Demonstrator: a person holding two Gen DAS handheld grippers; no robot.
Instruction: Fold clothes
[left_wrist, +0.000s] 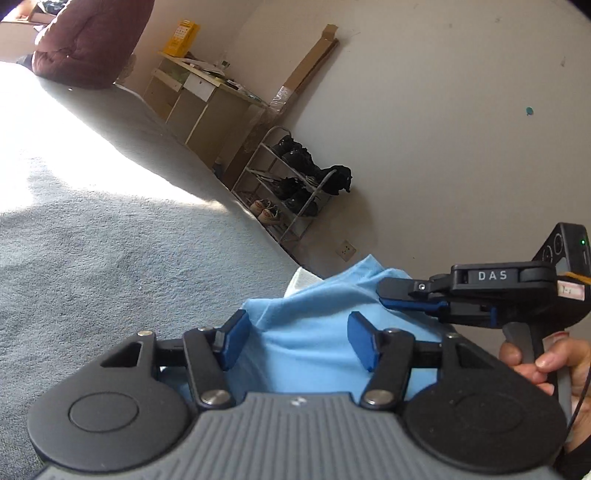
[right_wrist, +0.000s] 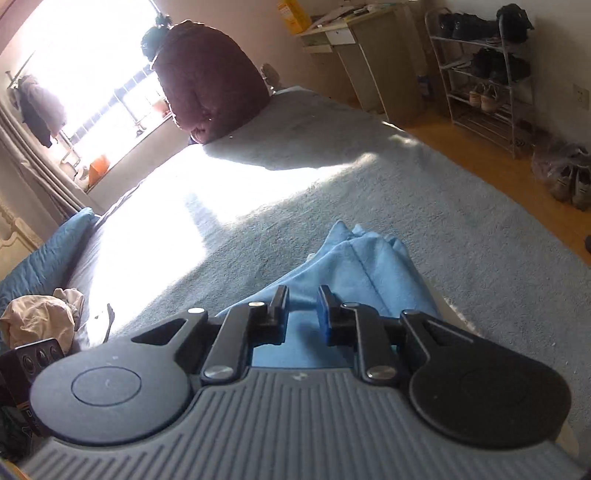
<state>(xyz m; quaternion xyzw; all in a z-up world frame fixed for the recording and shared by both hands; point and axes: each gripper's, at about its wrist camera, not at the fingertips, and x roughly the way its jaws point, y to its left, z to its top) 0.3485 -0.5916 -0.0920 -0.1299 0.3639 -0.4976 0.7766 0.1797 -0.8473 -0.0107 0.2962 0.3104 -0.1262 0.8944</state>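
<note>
My right gripper (left_wrist: 391, 293) pinches the shirt (left_wrist: 317, 343) off the bed (left_wrist: 110, 258). My left gripper (left_wrist: 299, 339) gapes wide around cloth, holding nothing, placed to take a second hold.

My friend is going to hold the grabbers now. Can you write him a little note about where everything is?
Left tool: open, its fingers on either side of the light blue garment, not pinching it.
Right tool: fingers a little apart with blue cloth between them; whether it grips, I cannot tell.
The garment is bunched up on the grey blanket of the bed.
A beige garment lies crumpled further off.
Done: no neat fold shows yet.
Left: spread the blue one flat, fold it, then probably the beige one.
</note>
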